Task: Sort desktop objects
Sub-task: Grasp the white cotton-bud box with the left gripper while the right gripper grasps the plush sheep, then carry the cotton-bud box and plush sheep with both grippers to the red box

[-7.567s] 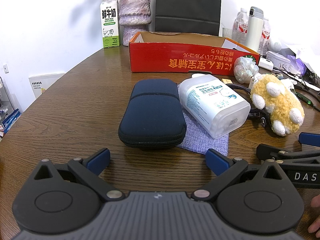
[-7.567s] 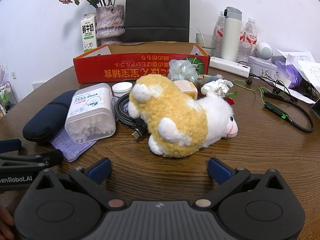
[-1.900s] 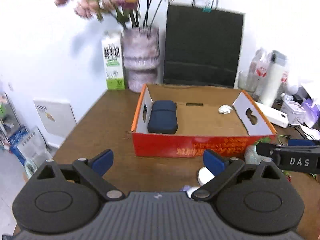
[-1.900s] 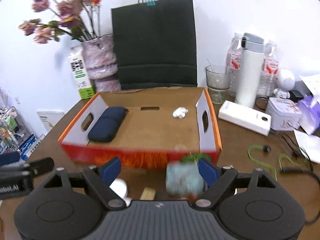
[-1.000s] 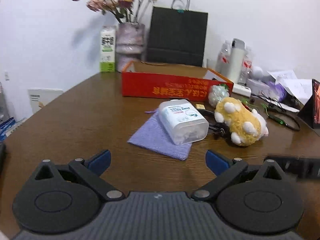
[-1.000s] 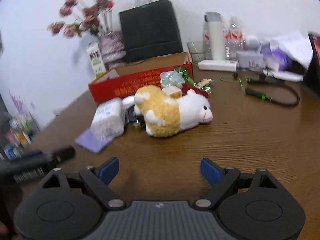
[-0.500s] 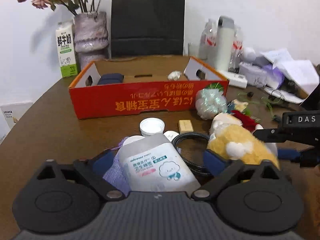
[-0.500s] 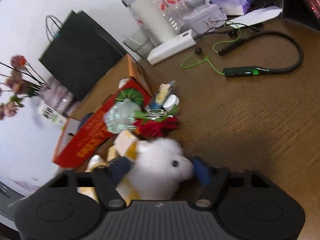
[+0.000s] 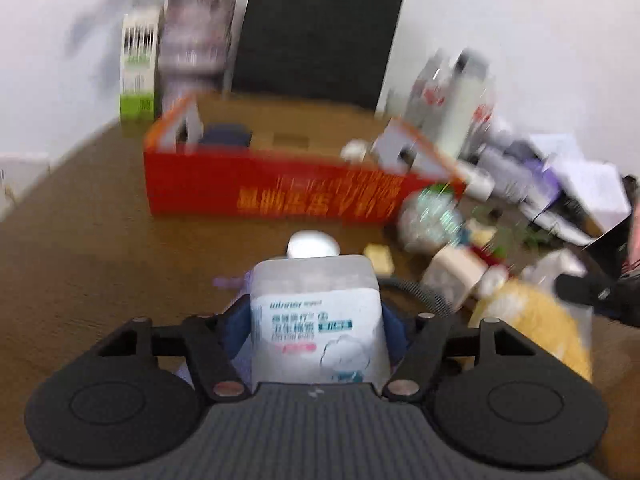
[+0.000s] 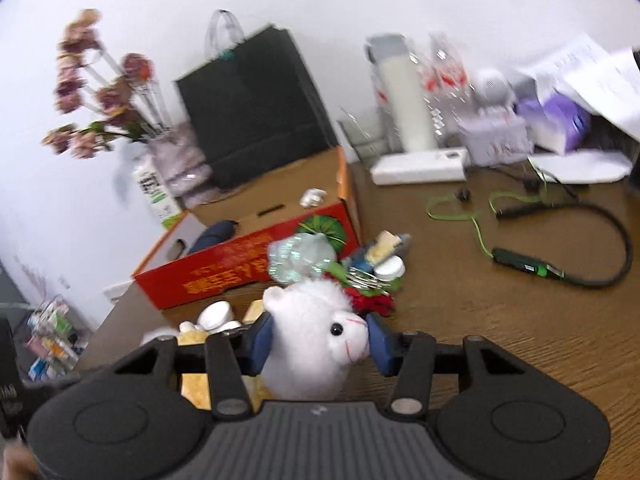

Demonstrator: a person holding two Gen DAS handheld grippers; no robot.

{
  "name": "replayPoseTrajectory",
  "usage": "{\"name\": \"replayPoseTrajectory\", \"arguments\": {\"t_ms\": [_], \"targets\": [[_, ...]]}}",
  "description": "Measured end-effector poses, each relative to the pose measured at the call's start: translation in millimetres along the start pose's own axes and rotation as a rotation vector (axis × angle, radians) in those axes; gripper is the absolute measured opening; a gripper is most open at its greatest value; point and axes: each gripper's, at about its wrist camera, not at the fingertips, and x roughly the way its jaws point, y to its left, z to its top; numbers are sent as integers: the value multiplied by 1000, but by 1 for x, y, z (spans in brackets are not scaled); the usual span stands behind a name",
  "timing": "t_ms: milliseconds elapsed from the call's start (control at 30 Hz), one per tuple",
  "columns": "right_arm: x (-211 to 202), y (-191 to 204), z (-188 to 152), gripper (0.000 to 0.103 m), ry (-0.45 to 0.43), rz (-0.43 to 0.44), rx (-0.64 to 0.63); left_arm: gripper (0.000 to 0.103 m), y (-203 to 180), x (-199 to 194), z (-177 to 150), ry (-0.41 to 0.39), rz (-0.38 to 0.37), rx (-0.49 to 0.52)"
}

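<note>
Case gone into red box point(image 9: 280, 196) — brown table point(image 10: 520, 320).

The white swab box point(image 9: 316, 320) label reads "winner".

Both fisheye views are bright and evenly lit, with soft, faint shadows on the white wall. Motion blur smears the left wrist view: the lettering on the long red cardboard box point(image 9: 280, 188) ahead of the gripper is unreadable. The right wrist view is sharper close in, where the white plush lamb's head point(image 10: 316, 336) reads clearly. Straight lines bow and the corners go dark.
</note>
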Motion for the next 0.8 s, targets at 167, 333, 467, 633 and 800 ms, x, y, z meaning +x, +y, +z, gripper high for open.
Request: {"name": "replayPoseTrajectory", "arguments": {"t_ms": [167,333,467,633,800], "targets": [[-29,14,-6,49,24,50,-115,67,-2,-69,-1,-108,5,72],[-44,24,-19,49,162,203,-216,68,4,-118,-40,-45,-54,125],[-33,30,-39,53,292,228,-268,68,2,-123,-79,87,-33,117],[-18,45,-45,58,301,107,-300,68,-6,-105,-95,124,104,181],[-25,60,-44,74,300,-9,-250,81,3,-104,-94,136,89,141]]}}
